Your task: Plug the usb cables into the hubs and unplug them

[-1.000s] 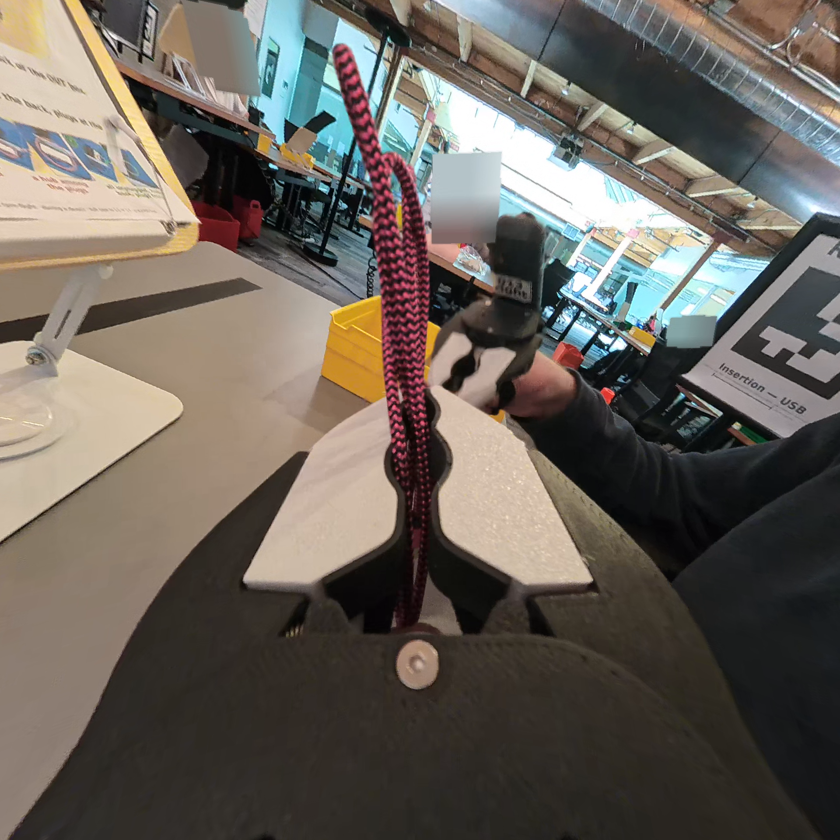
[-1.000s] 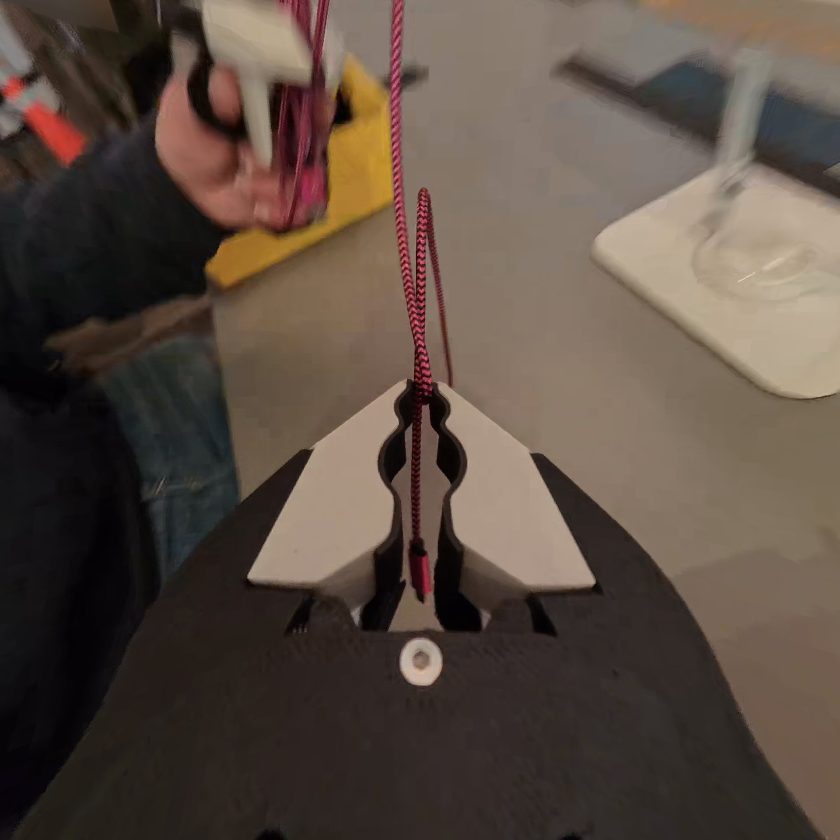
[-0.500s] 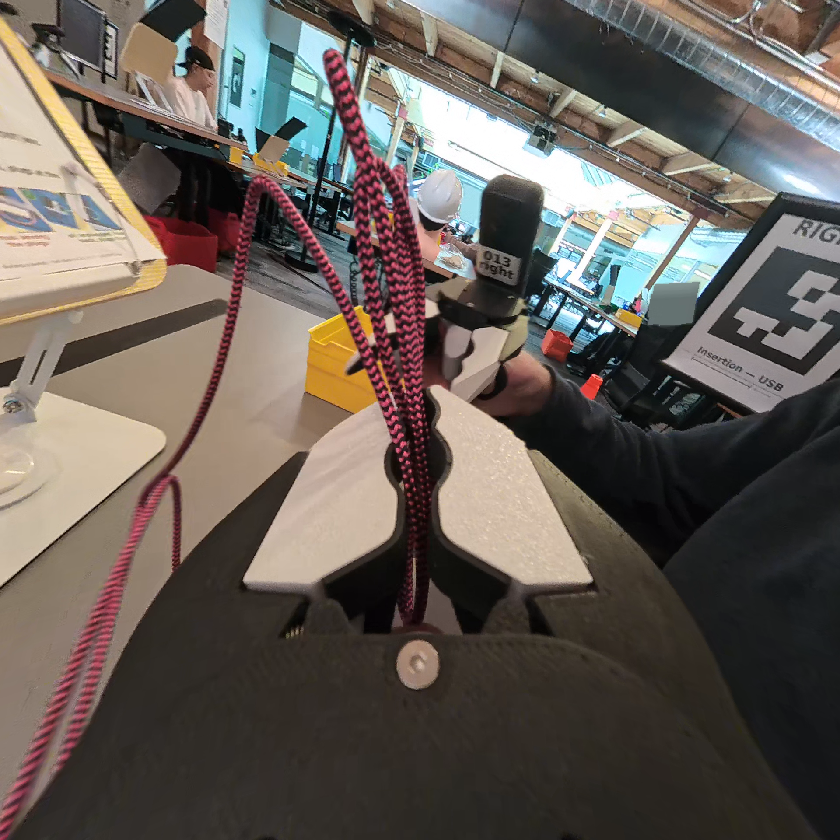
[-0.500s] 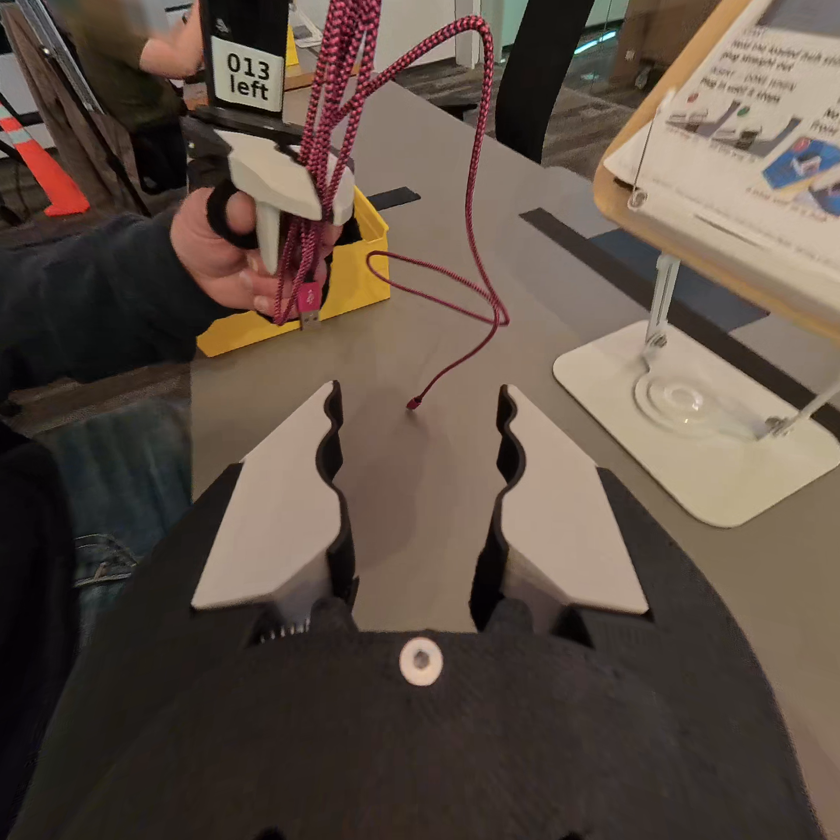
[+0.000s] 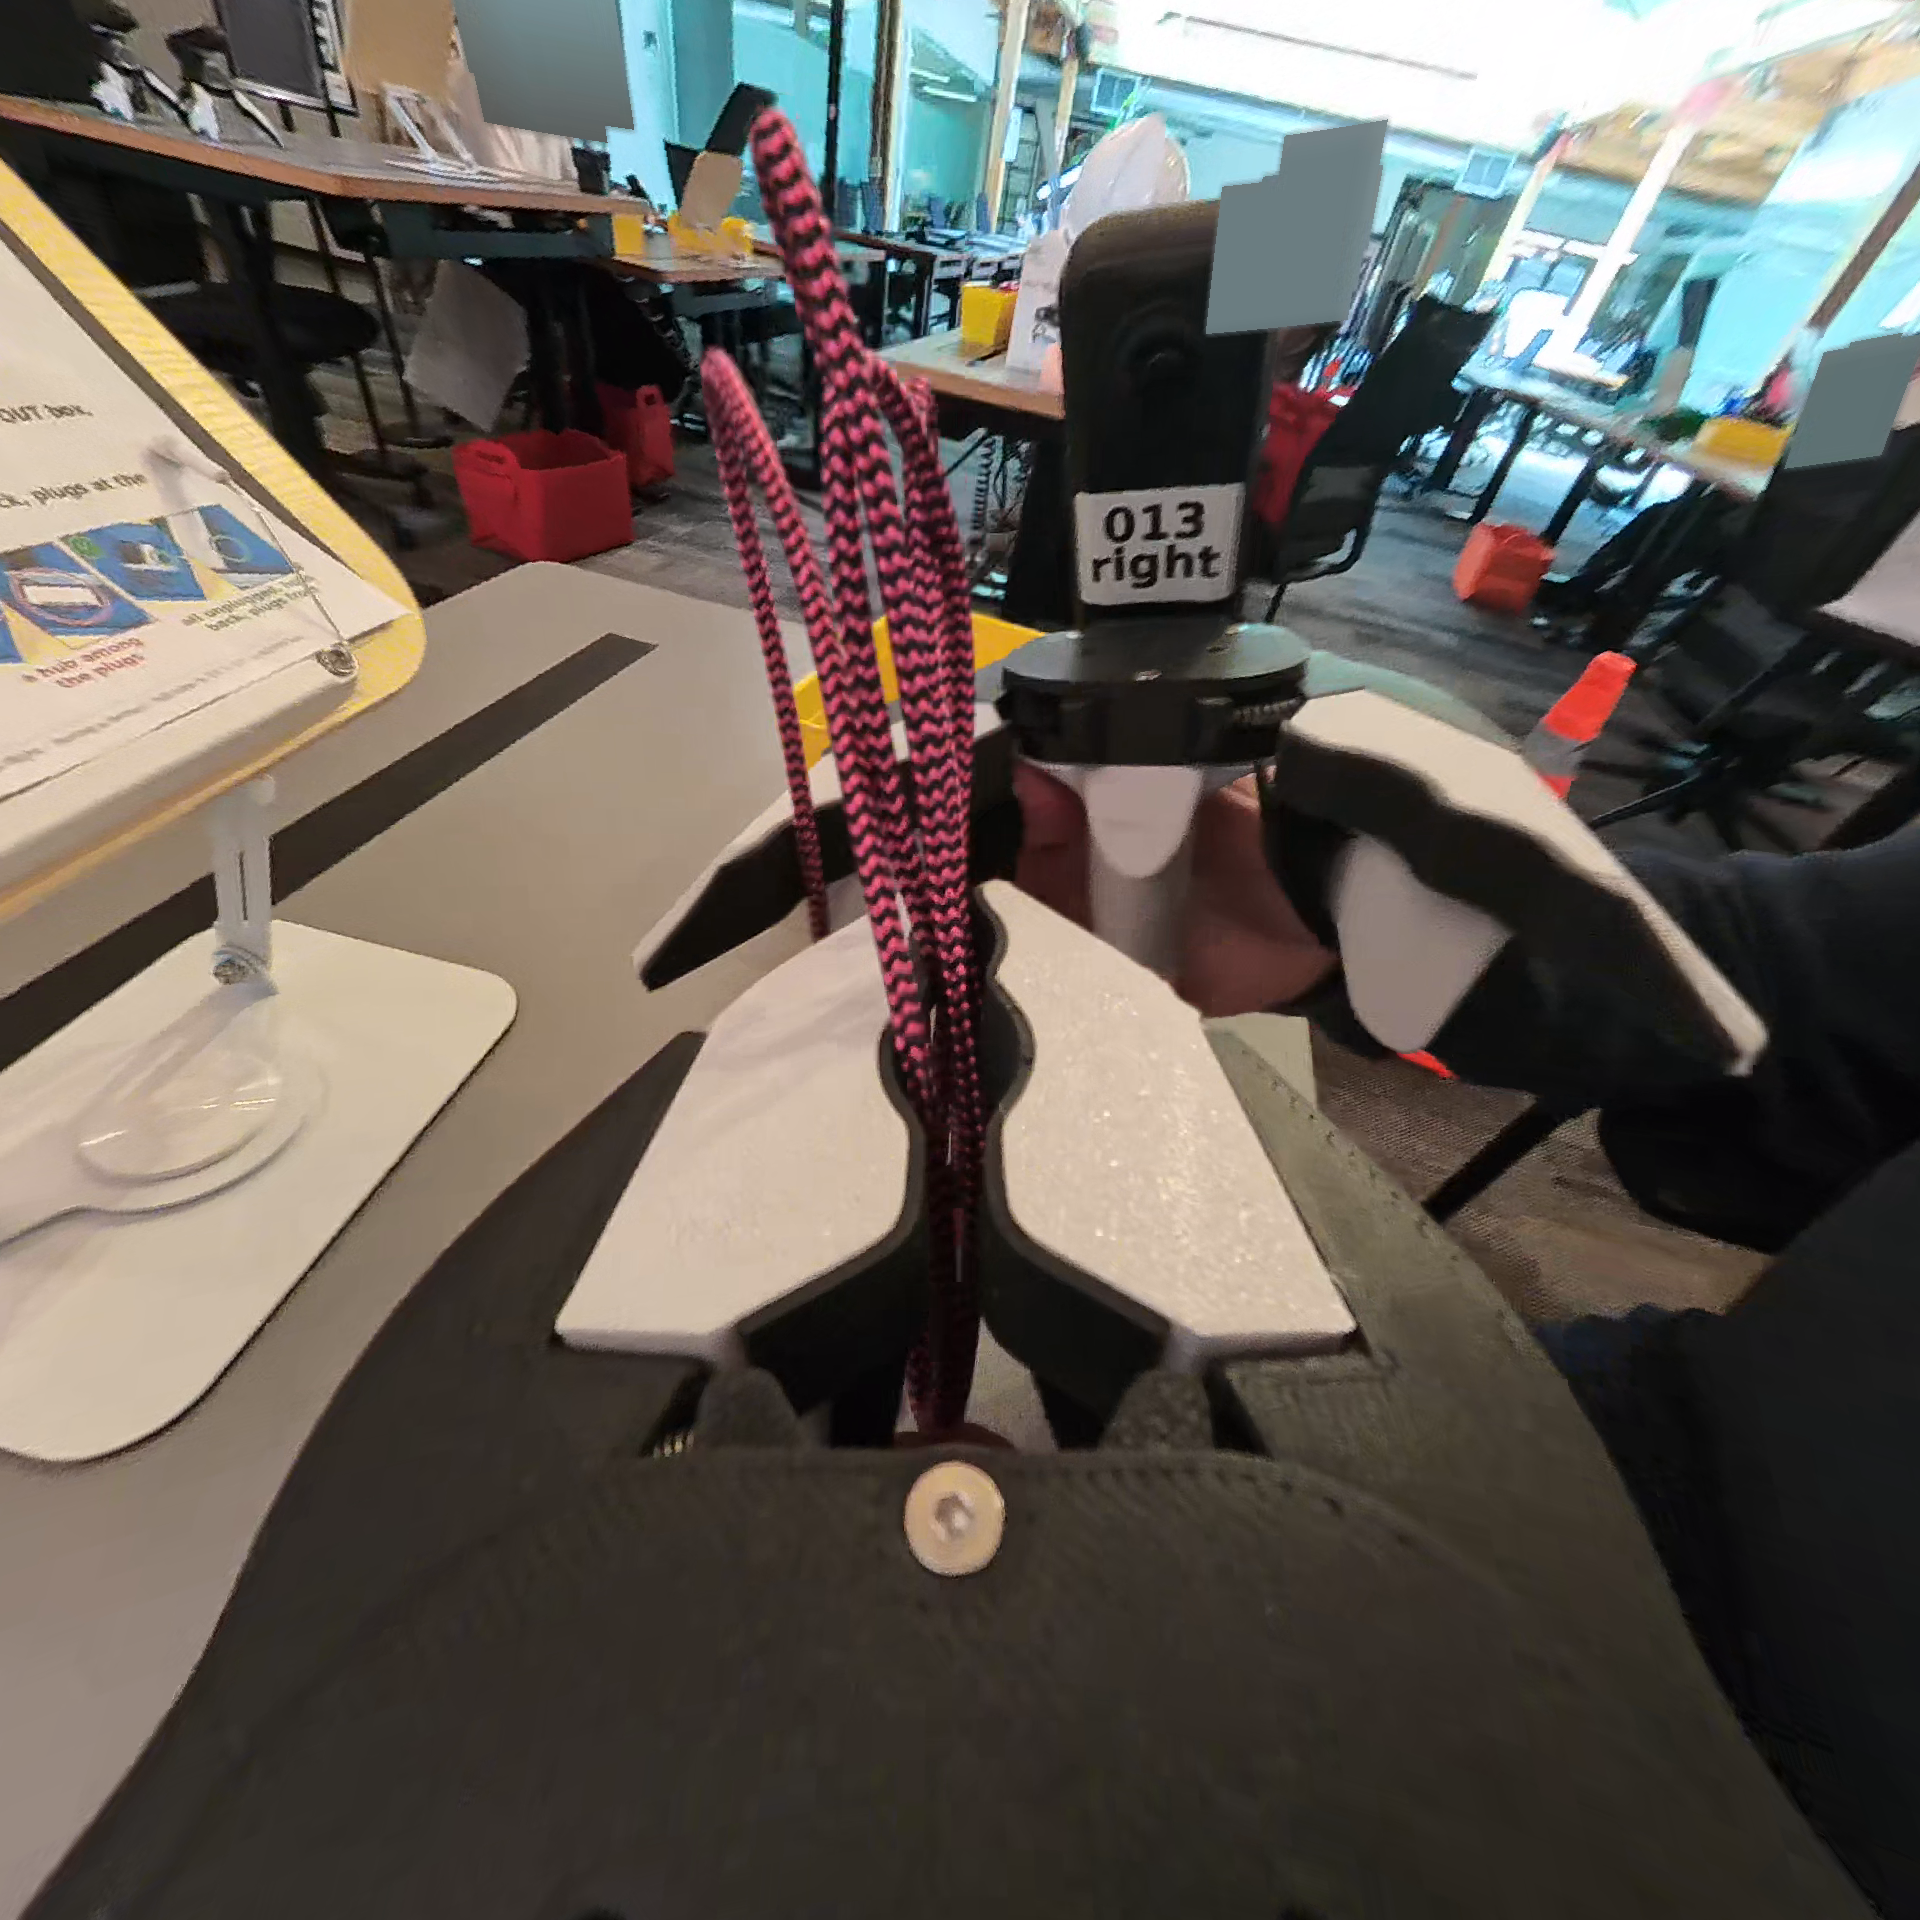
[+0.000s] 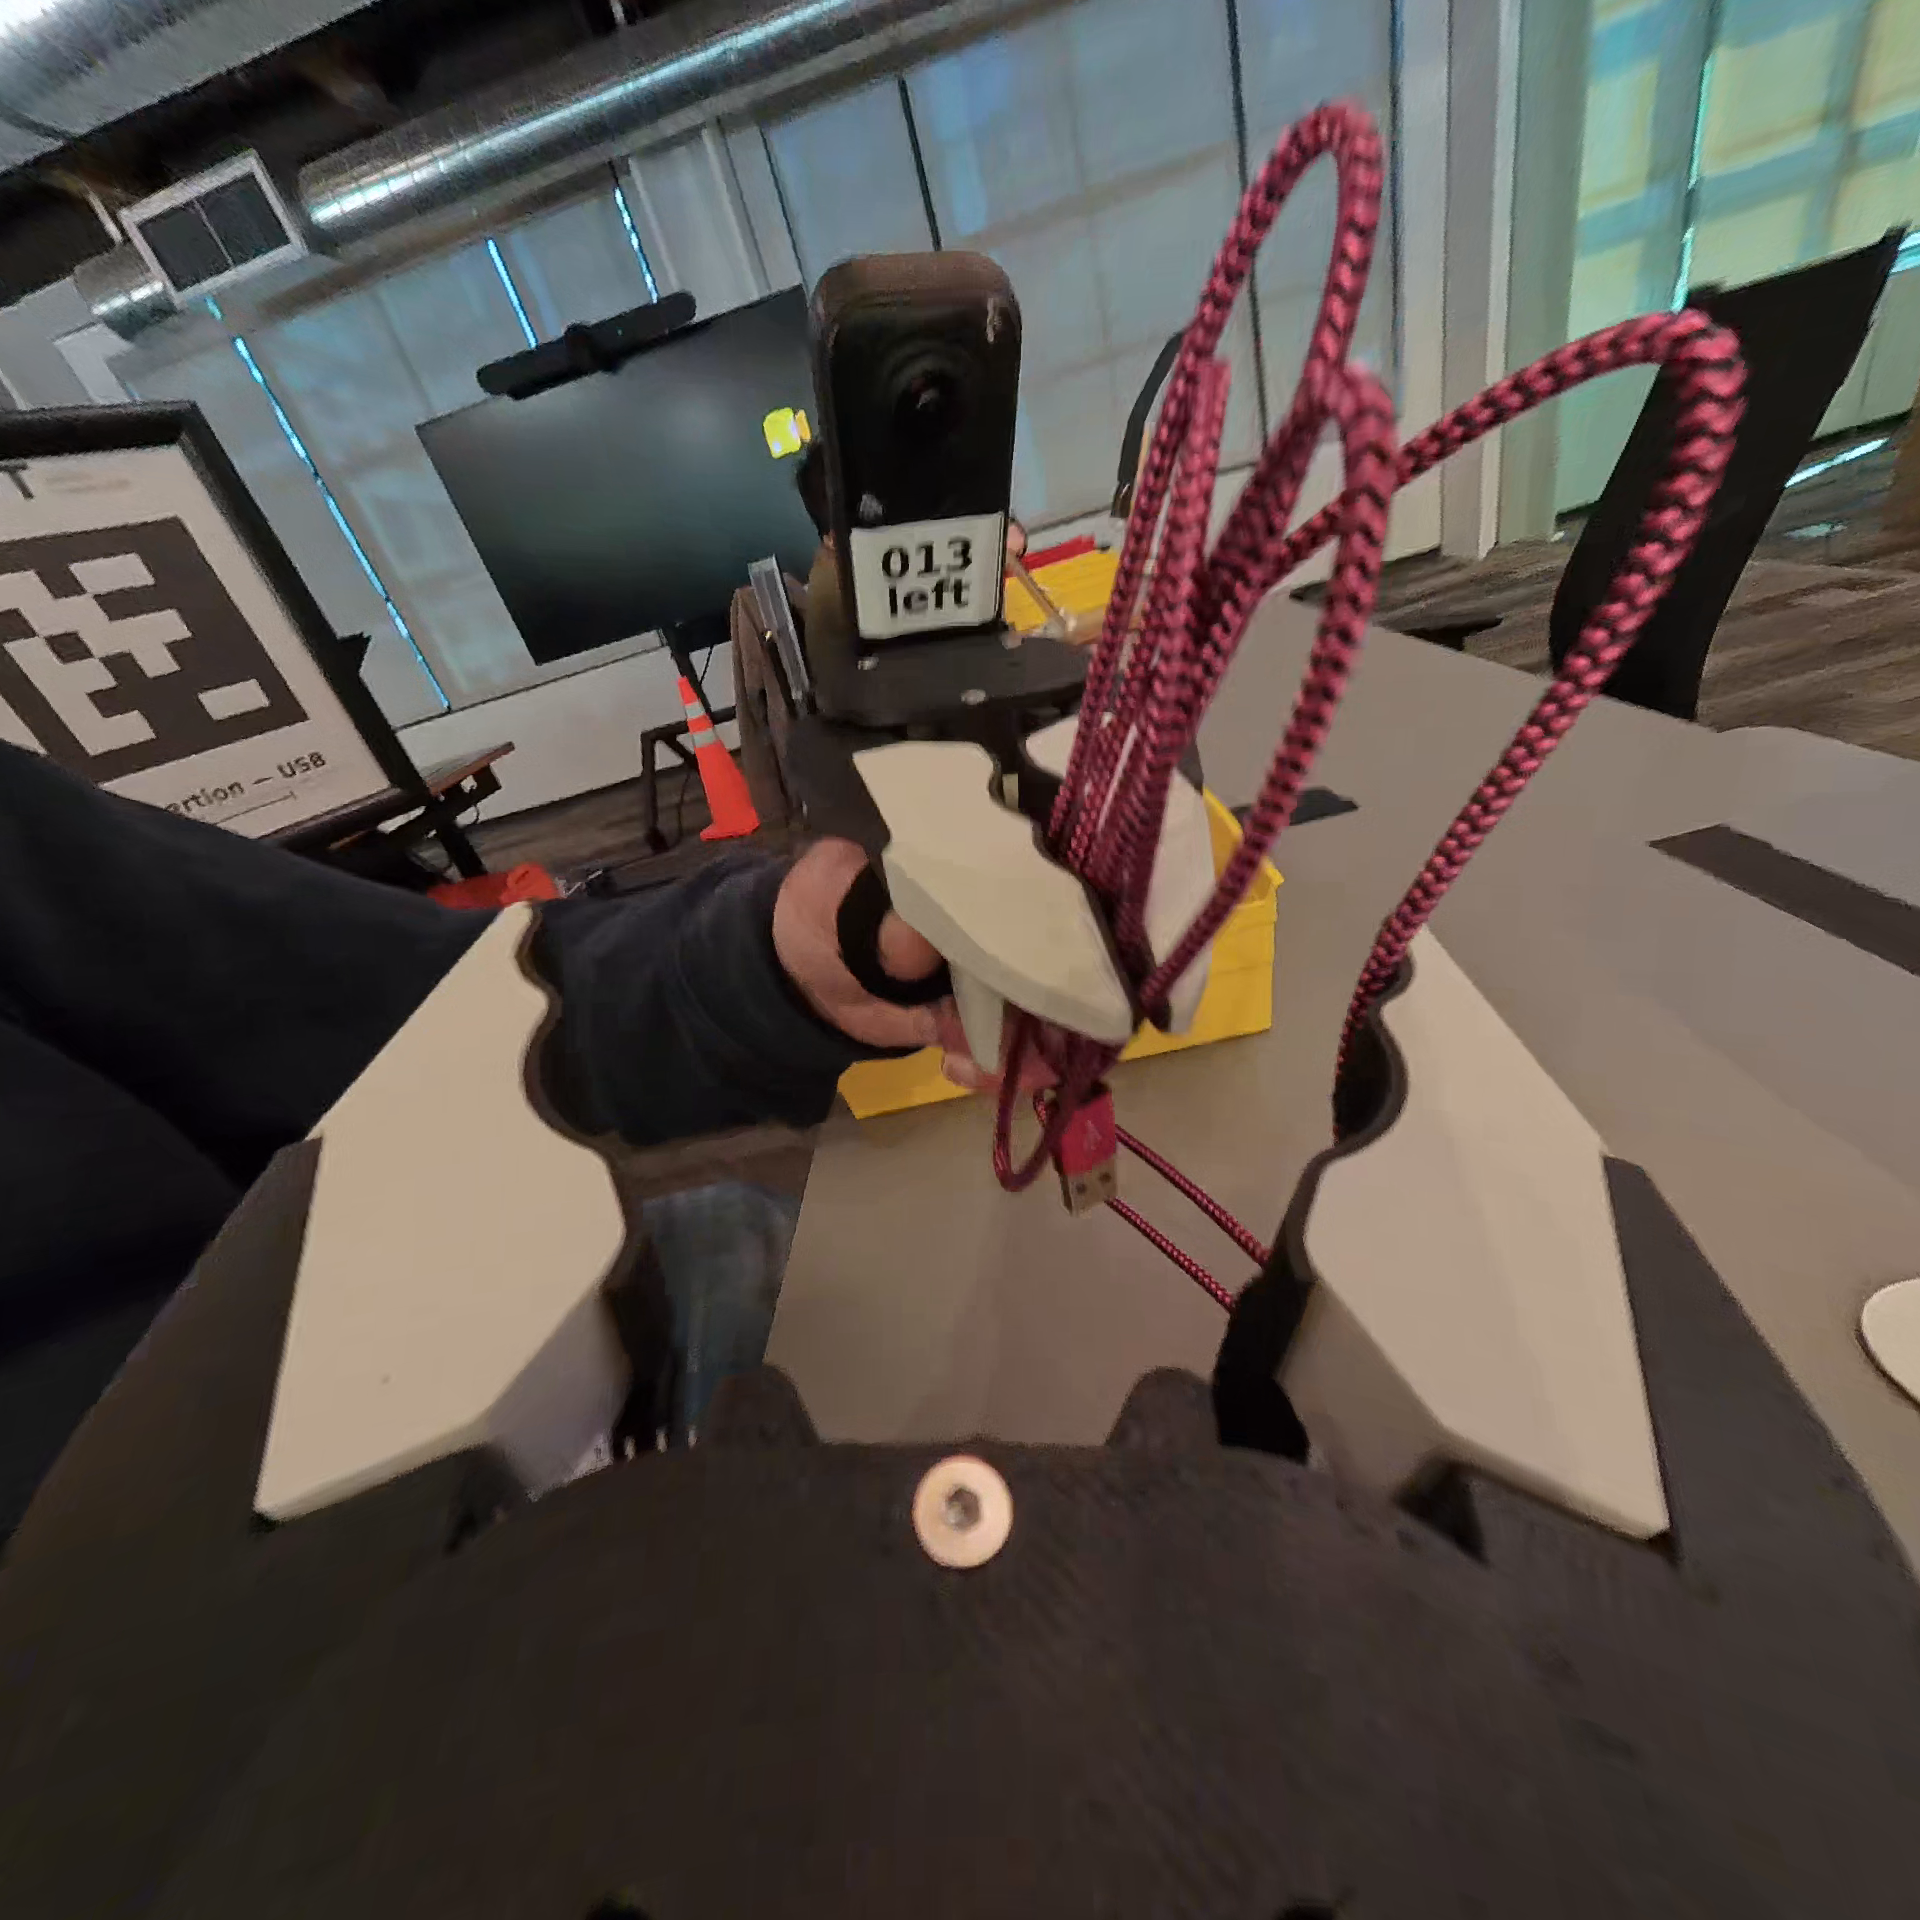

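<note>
A bundle of pink cables [image 5: 883, 665] is clamped upright in the closed left tongs [image 5: 951, 1049], its plug [image 6: 1086, 1153] hanging just ahead of the wide-open, empty right tongs [image 6: 961, 1049], which are nearer it, above the surface [image 6: 1039, 1330].

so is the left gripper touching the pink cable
Touching. In the left wrist view the left gripper has its jaws shut on the pink cable strands.
</note>
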Available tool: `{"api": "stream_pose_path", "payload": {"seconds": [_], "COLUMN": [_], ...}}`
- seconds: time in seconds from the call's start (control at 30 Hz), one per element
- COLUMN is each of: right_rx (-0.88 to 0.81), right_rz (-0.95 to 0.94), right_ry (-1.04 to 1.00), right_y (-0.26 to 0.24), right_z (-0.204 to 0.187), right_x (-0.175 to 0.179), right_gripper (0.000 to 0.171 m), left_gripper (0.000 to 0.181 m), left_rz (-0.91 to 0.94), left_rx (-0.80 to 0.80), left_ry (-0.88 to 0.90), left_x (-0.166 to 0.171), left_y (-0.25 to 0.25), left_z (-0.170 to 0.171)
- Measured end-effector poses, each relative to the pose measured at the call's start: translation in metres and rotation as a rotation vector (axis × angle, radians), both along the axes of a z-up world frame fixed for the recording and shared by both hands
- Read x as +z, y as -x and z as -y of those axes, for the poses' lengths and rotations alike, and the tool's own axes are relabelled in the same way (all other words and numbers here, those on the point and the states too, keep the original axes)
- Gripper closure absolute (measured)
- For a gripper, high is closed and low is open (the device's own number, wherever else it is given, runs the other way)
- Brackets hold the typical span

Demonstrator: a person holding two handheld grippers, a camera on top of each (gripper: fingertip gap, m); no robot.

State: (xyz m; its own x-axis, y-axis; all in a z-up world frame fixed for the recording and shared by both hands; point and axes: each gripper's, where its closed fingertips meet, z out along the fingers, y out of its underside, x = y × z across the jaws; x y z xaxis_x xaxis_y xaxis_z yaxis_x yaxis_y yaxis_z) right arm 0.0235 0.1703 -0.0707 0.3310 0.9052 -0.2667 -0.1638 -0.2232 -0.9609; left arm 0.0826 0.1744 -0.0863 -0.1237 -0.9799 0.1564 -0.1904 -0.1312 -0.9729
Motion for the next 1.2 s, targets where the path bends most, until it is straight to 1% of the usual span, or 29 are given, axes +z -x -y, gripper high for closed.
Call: {"api": "stream_pose_path", "payload": {"seconds": [0.07, 0.17, 0.27, 0.3, 0.33, 0.43, 0.47, 0.5, 0.53, 0.6, 0.67, 0.73, 0.77, 0.8, 0.83, 0.87, 0.97, 1.03, 1.1, 1.13, 1.17, 1.2], "right_rx": [-0.013, 0.005, -0.026, -0.034, -0.047, -0.121, -0.145, -0.162, -0.191, -0.28, -0.31, -0.348, -0.348, -0.334, -0.327, -0.329, -0.287, -0.231, -0.174, -0.127, -0.046, -0.021], "right_rz": [-0.037, -0.169, -0.202, -0.218, -0.224, -0.221, -0.218, -0.194, -0.166, -0.103, -0.109, -0.109, -0.104, -0.114, -0.116, -0.106, -0.095, -0.068, -0.021, -0.002, 0.023, 0.042], "right_ry": [0.004, 0.032, 0.041, 0.057, 0.068, 0.08, 0.088, 0.112, 0.117, 0.106, 0.137, 0.116, 0.118, 0.119, 0.109, 0.09, 0.092, 0.076, 0.069, 0.076, 0.093, 0.086], "right_y": [-0.001, -0.007, -0.013, -0.016, -0.019, -0.03, -0.031, -0.03, -0.031, -0.037, -0.042, -0.049, -0.051, -0.052, -0.053, -0.055, -0.059, -0.059, -0.058, -0.055, -0.05, -0.048], "right_z": [0.001, 0.001, -0.004, -0.006, -0.009, -0.016, -0.019, -0.02, -0.022, -0.027, -0.029, -0.03, -0.03, -0.029, -0.028, -0.027, -0.024, -0.017, -0.011, -0.007, 0.0, 0.002], "right_x": [0.004, 0.017, 0.017, 0.017, 0.016, 0.013, 0.011, 0.008, 0.006, 0.001, -0.001, 0.001, 0.0, 0.001, 0.001, 0.001, 0.001, 0.004, 0.004, 0.003, 0.002, 0.002], "right_gripper": [0.04, 0.062, 0.083, 0.086, 0.094, 0.113, 0.104, 0.088, 0.086, 0.099, 0.109, 0.13, 0.136, 0.148, 0.158, 0.171, 0.171, 0.171, 0.171, 0.171, 0.171, 0.171], "left_gripper": [0.179, 0.179, 0.179, 0.179, 0.179, 0.178, 0.178, 0.178, 0.179, 0.18, 0.177, 0.179, 0.179, 0.177, 0.177, 0.17, 0.158, 0.153, 0.147, 0.137, 0.126, 0.12], "left_rz": [-0.014, -0.089, -0.088, -0.087, -0.086, -0.112, -0.139, -0.167, -0.164, -0.192, -0.202, -0.213, -0.228, -0.229, -0.224, -0.229, -0.198, -0.171, -0.153, -0.167, -0.188, -0.215], "left_rx": [-0.004, 0.01, 0.039, 0.058, 0.073, 0.146, 0.193, 0.229, 0.257, 0.365, 0.442, 0.473, 0.483, 0.493, 0.482, 0.458, 0.392, 0.323, 0.213, 0.187, 0.15, 0.09], "left_ry": [-0.02, -0.117, -0.156, -0.177, -0.194, -0.303, -0.346, -0.378, -0.405, -0.482, -0.54, -0.607, -0.626, -0.63, -0.622, -0.613, -0.598, -0.524, -0.441, -0.401, -0.365, -0.316], "left_x": [-0.005, -0.021, -0.022, -0.022, -0.022, -0.026, -0.029, -0.032, -0.032, -0.031, -0.028, -0.028, -0.03, -0.031, -0.033, -0.035, -0.031, -0.025, -0.019, -0.019, -0.021, -0.025], "left_y": [-0.006, -0.016, -0.022, -0.024, -0.026, -0.031, -0.032, -0.033, -0.034, -0.033, -0.032, -0.032, -0.033, -0.034, -0.035, -0.036, -0.032, -0.025, -0.018, -0.015, -0.013, -0.013], "left_z": [0.004, 0.01, 0.013, 0.012, 0.013, 0.012, 0.007, 0.004, 0.003, -0.007, -0.014, -0.014, -0.014, -0.013, -0.012, -0.01, 0.001, 0.01, 0.022, 0.022, 0.023, 0.026]}}
